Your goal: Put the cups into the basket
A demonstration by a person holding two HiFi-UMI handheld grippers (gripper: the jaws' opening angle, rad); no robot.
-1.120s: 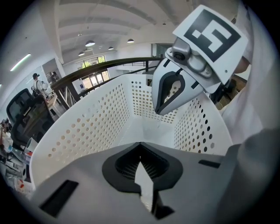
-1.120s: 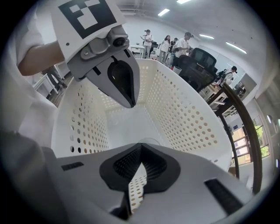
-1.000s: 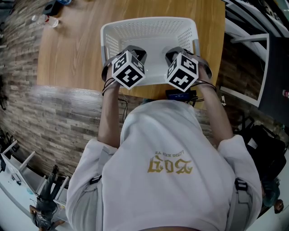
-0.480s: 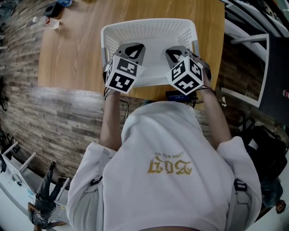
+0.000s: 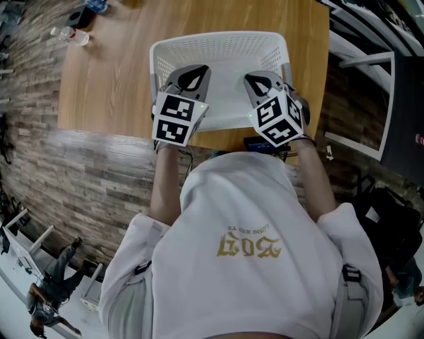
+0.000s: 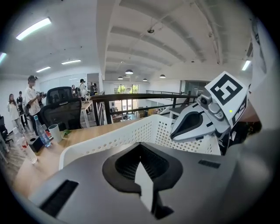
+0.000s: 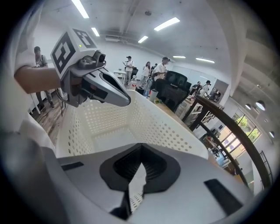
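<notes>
A white perforated basket stands on the wooden table, and its inside shows nothing in it. My left gripper and right gripper hover side by side over the basket's near half. Both are shut with nothing between the jaws. In the left gripper view a white cup stands far off on the table beside a bottle and a clear cup. The clear cup also lies at the table's far left corner in the head view.
A dark object sits near the clear cup. A black railing runs behind the table. Black office chairs and several standing people are beyond it. White shelving stands to the right of the table.
Both marker cubes have dropped toward the person and the gripper noses now reach further over the basket. The left cube has shifted a little to the left. The basket has not moved.
</notes>
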